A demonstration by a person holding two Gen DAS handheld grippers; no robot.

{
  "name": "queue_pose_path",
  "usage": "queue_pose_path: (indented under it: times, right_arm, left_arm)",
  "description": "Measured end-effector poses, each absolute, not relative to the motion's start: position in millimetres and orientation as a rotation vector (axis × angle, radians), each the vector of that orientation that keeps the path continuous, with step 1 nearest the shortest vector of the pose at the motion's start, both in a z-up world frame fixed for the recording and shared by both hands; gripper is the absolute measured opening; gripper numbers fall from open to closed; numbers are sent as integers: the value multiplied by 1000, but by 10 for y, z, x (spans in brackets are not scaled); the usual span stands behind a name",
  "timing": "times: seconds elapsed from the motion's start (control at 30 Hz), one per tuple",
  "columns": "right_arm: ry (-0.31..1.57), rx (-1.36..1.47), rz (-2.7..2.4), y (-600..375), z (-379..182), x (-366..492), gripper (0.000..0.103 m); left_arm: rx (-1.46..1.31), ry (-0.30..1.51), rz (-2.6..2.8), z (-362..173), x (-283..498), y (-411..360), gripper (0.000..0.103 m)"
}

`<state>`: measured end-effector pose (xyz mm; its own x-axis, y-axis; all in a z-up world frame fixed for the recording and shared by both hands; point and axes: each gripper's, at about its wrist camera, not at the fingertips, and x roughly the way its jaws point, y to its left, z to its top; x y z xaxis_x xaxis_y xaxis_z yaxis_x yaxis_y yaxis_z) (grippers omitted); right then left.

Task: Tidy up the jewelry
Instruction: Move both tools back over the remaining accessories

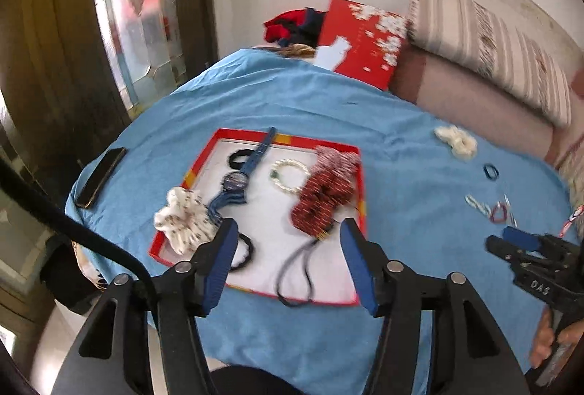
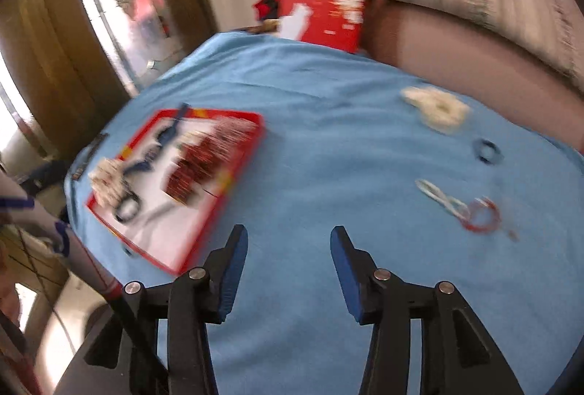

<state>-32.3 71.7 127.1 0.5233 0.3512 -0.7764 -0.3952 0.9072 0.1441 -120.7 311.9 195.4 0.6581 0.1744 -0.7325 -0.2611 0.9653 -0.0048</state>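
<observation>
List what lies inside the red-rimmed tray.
Inside the red-rimmed white tray: a blue wristwatch, a pearl bracelet, a red patterned scrunchie, a white dotted scrunchie on its rim, black hair ties and a dark cord. Anything under the scrunchies is covered.

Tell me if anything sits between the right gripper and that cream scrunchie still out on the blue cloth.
Nothing visible does. The right gripper hangs open over bare blue cloth, and the cream scrunchie lies ahead and to its right. The dark hair tie and the small clips lie farther right, off that line.
</observation>
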Motion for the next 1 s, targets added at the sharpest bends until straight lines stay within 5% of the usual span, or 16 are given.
queue_pose_path:
  times: [0.47, 1.0]
  right_arm:
    - [965, 130, 219, -919, 817, -775, 53]
    - [994, 278, 129, -1658, 496, -653, 54]
  left_arm:
    - [85, 886, 84, 1801, -1226, 1676, 58]
    - [168, 984, 16, 1373, -837, 1052, 58]
